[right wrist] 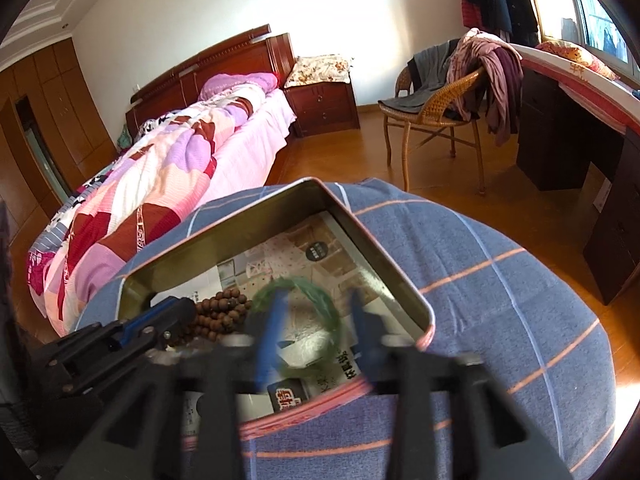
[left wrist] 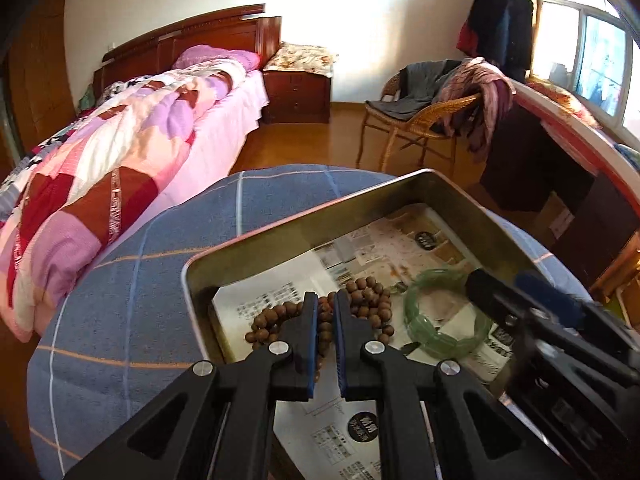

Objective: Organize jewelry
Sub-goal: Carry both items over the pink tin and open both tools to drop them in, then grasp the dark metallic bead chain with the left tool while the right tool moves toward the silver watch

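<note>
Lower centre, metal tin [left wrist: 280,240]: my left fingers [left wrist: 327,322] pinch the wooden bead string [left wrist: 360,300], my right fingers [right wrist: 316,332] spread wide around the green bangle [right wrist: 304,320] lying there; lifting now, beads might snag the bangle.

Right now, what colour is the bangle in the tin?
Pale translucent green; the bangle shows best in the left wrist view.

Tin [left wrist: 280,236] open on top, so I get in from above only; raised walls block sides. Wooden beads [left wrist: 372,292] and green bangle [left wrist: 448,316] crowd near half. Far half over paper lining [left wrist: 400,240] free. Checked cloth [left wrist: 120,280] around tin clear.
</note>
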Action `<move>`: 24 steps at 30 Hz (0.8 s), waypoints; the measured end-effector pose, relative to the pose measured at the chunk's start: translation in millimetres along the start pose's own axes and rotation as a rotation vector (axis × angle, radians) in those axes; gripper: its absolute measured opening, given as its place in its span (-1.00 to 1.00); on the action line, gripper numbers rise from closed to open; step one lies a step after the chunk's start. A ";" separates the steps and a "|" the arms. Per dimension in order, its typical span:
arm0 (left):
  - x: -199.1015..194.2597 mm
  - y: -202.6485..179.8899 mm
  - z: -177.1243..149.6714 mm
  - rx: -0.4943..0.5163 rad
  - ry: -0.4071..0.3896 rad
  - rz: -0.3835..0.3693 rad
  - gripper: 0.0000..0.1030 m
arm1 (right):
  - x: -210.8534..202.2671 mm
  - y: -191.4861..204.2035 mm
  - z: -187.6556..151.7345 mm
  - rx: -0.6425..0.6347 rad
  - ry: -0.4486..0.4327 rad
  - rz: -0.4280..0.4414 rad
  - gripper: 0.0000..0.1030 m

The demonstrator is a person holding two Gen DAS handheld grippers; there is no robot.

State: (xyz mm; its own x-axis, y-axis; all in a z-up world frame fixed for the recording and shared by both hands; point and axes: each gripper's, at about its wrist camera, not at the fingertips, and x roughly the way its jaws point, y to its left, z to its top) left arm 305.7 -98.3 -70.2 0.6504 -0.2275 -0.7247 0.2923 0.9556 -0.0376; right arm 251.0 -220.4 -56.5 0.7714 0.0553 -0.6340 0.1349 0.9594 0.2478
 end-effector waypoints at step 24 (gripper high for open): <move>-114.4 5.7 -48.6 -0.011 -0.085 0.125 0.28 | -108.1 15.4 -43.8 -0.030 -0.051 -0.068 0.28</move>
State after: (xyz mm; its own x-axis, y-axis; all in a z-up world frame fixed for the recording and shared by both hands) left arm 198.9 -57.7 -20.9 0.7385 -0.1208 -0.6633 0.1975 0.9794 0.0415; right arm 142.5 -199.5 -16.2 0.7919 -0.0239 -0.6102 0.1701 0.9683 0.1829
